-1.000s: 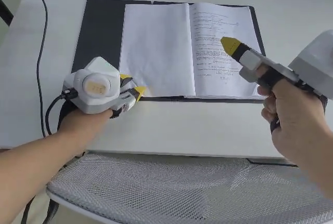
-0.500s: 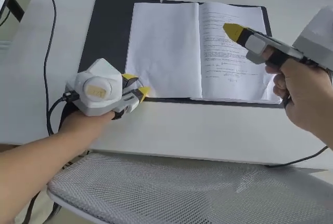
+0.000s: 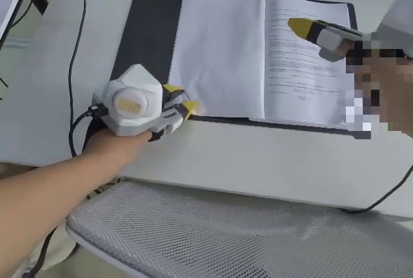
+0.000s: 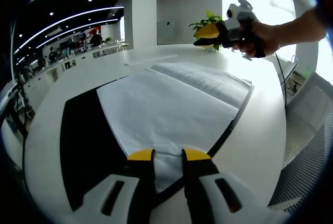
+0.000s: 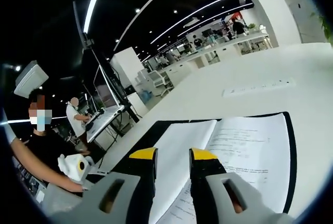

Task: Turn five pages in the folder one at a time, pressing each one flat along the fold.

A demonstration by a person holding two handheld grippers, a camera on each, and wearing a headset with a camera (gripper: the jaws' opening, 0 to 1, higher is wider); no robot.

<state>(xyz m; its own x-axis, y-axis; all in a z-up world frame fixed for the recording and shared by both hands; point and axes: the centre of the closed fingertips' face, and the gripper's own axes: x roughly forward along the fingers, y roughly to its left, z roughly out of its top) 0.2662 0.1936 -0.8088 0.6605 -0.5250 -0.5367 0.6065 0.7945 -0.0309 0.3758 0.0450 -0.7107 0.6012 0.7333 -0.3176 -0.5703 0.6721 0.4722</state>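
- Folder [image 3: 145, 33], black, stiff-covered, lying open flat on the white surface [image 3: 258, 155]; a blank white left-hand page [image 3: 219, 52] and a printed right-hand page [image 3: 303, 59] meet at the centre fold [image 3: 264, 59].
- Left tool [image 3: 182, 97], yellow-tipped: jaws a narrow gap apart at the near corner of the blank page. Whether they touch the paper cannot be told.
- Right tool [image 3: 298, 26], yellow-tipped: raised over the far part of the printed page, jaws a narrow gap apart, holding nothing.
- Hazard, multiple sheets: with the jaws this near together, the right tool may nip several leaves at once and spoil the one-at-a-time count.
- Hazard, creasing: a hard pinch or a fast swing across the fold could buckle or tear the thin paper.
- Hazard, sliding: the folder may skid on the smooth surface if the left side is not steadied.
- Writing: rows of fine black print on the right-hand page, too small to read. No brand or label legible.
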